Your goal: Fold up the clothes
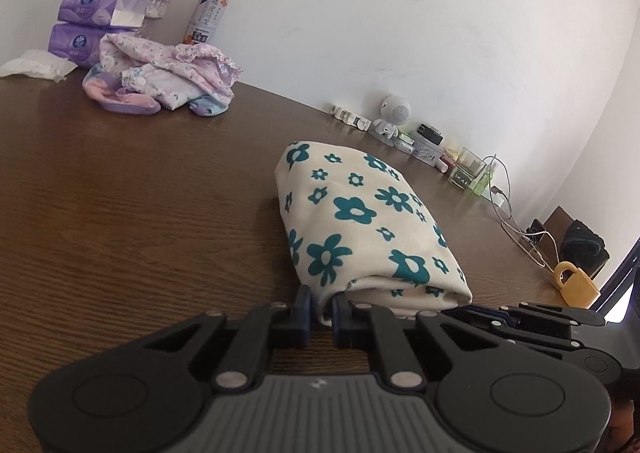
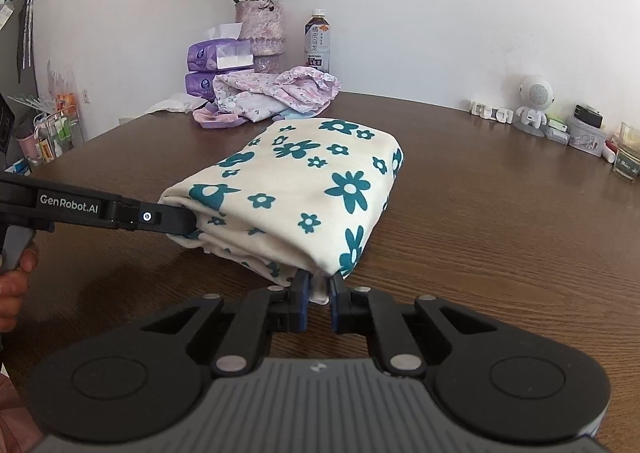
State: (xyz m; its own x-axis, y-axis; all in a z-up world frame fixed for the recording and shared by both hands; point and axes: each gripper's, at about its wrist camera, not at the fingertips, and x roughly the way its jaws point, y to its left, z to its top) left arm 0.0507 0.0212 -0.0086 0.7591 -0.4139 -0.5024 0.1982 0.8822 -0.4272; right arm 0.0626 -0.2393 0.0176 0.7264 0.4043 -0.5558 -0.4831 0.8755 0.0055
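Note:
A cream garment with teal flowers (image 1: 360, 221) (image 2: 304, 181) lies folded into a thick rectangle on the brown wooden table (image 1: 120, 193) (image 2: 500, 233). My left gripper (image 1: 322, 307) is shut on its near left corner, and in the right wrist view it comes in from the left (image 2: 188, 223) and grips that same end. My right gripper (image 2: 318, 291) is shut on the near right corner, a fold of cloth pinched between its blue pads. The right gripper's arm (image 1: 540, 319) shows at the lower right of the left wrist view. A heap of pink and lilac clothes (image 1: 160, 81) (image 2: 272, 97) lies at the back.
Purple tissue packs (image 1: 86, 25) (image 2: 212, 65), a vase of dried roses (image 2: 260, 33) and a drink bottle (image 1: 208, 13) (image 2: 318, 41) stand behind the heap. A robot figurine (image 2: 534, 105), glass (image 2: 628, 157), cables (image 1: 508, 209) and small items line the wall. A yellow padlock-shaped object (image 1: 576, 283) sits far right.

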